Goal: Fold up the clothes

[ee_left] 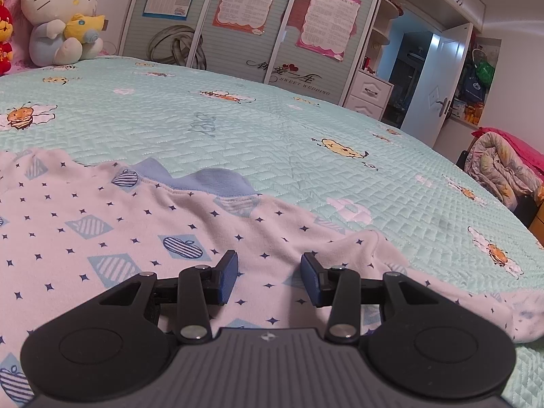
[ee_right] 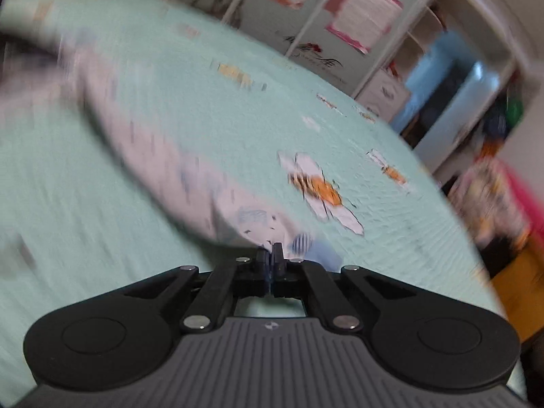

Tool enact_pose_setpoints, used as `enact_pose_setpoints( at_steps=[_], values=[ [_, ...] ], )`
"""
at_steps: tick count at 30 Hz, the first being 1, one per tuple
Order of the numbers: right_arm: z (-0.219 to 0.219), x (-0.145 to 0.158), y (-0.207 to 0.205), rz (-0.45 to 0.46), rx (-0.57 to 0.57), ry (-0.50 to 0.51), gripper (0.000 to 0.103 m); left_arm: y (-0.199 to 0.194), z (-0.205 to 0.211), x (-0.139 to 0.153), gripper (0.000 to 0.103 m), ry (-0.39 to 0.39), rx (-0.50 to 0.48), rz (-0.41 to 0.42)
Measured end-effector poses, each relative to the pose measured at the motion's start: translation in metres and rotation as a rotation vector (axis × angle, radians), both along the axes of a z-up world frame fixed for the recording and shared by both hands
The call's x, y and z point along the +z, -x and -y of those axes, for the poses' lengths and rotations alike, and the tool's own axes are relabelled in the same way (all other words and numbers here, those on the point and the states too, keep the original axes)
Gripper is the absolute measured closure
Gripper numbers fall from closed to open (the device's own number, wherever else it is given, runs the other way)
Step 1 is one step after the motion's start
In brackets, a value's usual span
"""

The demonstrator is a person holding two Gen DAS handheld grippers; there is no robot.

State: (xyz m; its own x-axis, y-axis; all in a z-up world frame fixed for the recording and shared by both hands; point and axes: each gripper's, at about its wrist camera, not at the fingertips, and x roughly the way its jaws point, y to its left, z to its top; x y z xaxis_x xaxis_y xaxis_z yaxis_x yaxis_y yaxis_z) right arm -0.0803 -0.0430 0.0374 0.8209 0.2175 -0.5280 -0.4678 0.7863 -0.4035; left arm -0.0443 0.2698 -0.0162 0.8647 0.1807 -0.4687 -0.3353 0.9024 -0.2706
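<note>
Bedspread (ee_right: 102, 204): sleeve (ee_right: 190, 183) in R tool (ee_right: 271, 255)

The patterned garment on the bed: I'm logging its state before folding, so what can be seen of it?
The garment is soft pale pink knit printed with dark stars and striped blue apples, with a blue ribbed collar. It lies spread, wrinkled, on the mint quilt. The left gripper is open above it; the right gripper is shut on its sleeve end.
</note>
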Motion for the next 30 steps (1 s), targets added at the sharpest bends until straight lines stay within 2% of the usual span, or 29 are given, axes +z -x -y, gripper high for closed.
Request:
enact_pose_setpoints(
  at_steps=[2,5,6,7,8,9,12,17,19,21,25,27,30],
  values=[
    [-0.001,0.031,-0.005,-0.006,-0.021,-0.087,0.103,0.000,-0.001,0.000,0.058,0.003,0.000,0.002],
    [-0.006,0.065,-0.032,-0.014,-0.060,-0.161,0.103,0.000,-0.001,0.000,0.058,0.008,-0.001,0.004],
    [-0.009,0.069,-0.052,-0.049,-0.087,-0.178,0.103,0.001,-0.002,0.000,0.058,0.009,-0.001,0.005],
    [-0.010,0.067,-0.074,-0.087,-0.123,-0.195,0.098,0.001,-0.002,0.000,0.058,0.010,-0.001,0.005],
    [-0.009,0.064,-0.094,-0.102,-0.174,-0.218,0.077,0.001,-0.002,0.000,0.058,0.011,-0.001,0.005],
    [-0.005,0.059,-0.112,-0.110,-0.219,-0.252,0.062,0.001,-0.002,0.000,0.058,0.012,-0.001,0.006],
    [0.020,0.043,-0.132,-0.105,-0.329,-0.428,0.060,0.000,-0.002,0.000,0.058,0.014,-0.002,0.007],
    [0.061,0.006,-0.107,-0.122,-0.438,-0.630,0.060,0.000,-0.002,-0.001,0.057,0.016,-0.002,0.009],
    [0.074,-0.012,-0.101,-0.169,-0.469,-0.696,0.059,0.000,-0.002,-0.001,0.057,0.014,-0.002,0.008],
    [0.083,-0.033,-0.106,-0.256,-0.475,-0.804,0.059,0.000,-0.002,-0.001,0.057,0.011,-0.001,0.007],
    [0.082,-0.060,-0.121,-0.363,-0.451,-1.057,0.056,0.000,-0.002,-0.001,0.057,0.009,-0.001,0.007],
    [0.074,-0.068,-0.134,-0.390,-0.452,-1.123,0.055,0.000,-0.002,-0.001,0.057,0.009,-0.001,0.007],
    [0.063,-0.074,-0.152,-0.370,-0.495,-1.177,0.055,0.001,-0.003,-0.001,0.057,0.013,-0.001,0.010]
  ],
)
